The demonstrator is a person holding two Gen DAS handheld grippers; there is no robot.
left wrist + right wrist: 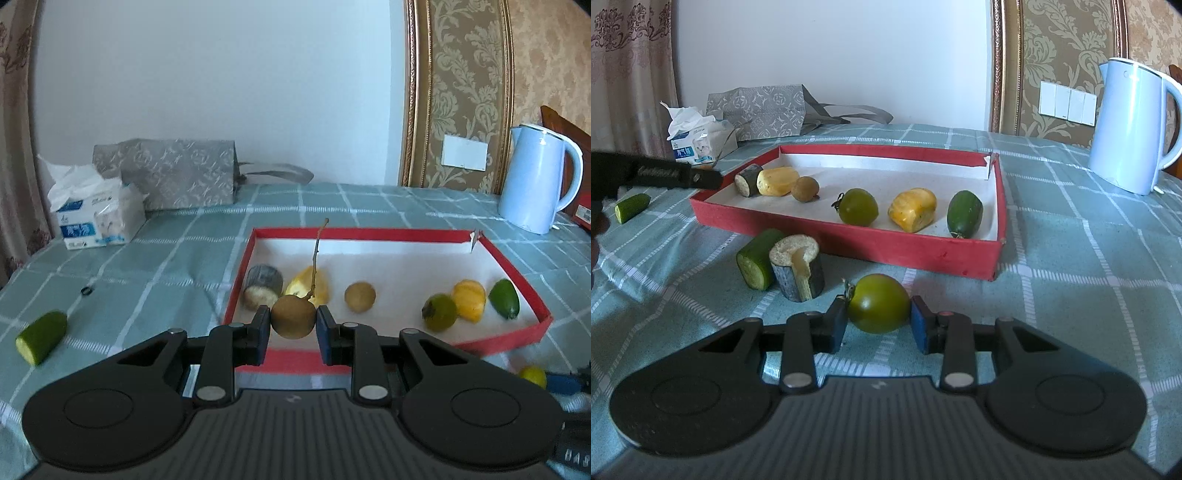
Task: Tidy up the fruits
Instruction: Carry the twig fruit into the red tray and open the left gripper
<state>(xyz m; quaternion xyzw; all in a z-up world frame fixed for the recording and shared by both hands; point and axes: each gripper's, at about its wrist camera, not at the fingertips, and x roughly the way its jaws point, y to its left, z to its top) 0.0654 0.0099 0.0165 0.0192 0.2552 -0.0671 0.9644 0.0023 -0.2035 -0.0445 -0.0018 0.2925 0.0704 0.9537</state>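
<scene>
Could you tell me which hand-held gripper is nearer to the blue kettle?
Right. The right hand-held gripper sits toward the kettle side of the red tray; the left hand-held gripper is at its far end.

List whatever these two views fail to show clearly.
- Left wrist view: the yellow-green fruit at lower right is half hidden behind the left gripper body.
- Left wrist view: the small dark ring on the tablecloth is too small to identify.
- Right wrist view: the print on the tissue pack is too small to read.
- Right wrist view: the red tray near wall hides the tablecloth behind it.
</scene>
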